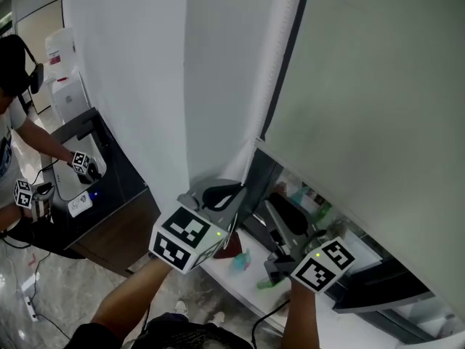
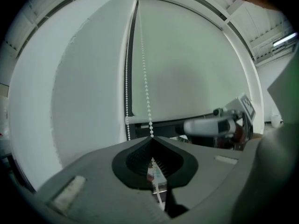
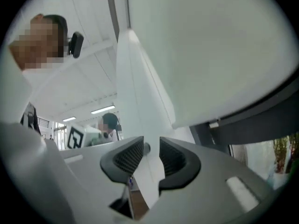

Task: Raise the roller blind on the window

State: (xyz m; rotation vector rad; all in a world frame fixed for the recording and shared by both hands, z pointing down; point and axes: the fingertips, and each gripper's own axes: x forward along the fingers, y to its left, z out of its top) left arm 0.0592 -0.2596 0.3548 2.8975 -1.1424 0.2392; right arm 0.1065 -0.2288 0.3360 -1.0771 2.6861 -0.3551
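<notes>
The pale roller blind [image 1: 378,93] hangs down over the window, and its bottom bar [image 2: 187,118] shows in the left gripper view. A white bead chain [image 2: 144,69] runs down along the blind's left edge [image 1: 275,64]. My left gripper [image 2: 152,137] is shut on one strand of this chain, which hangs straight above the jaws; the second strand [image 2: 127,83] hangs free just to its left. My right gripper [image 3: 152,154] stands open to the right of the left one [image 1: 280,209], with nothing between its ribbed pads [image 3: 130,158].
A white wall panel [image 1: 138,71] stands left of the blind. Small green and red things lie on the white sill [image 1: 240,262] below. At far left a person [image 1: 14,86] holds other grippers [image 1: 81,163] over a dark desk [image 1: 109,187].
</notes>
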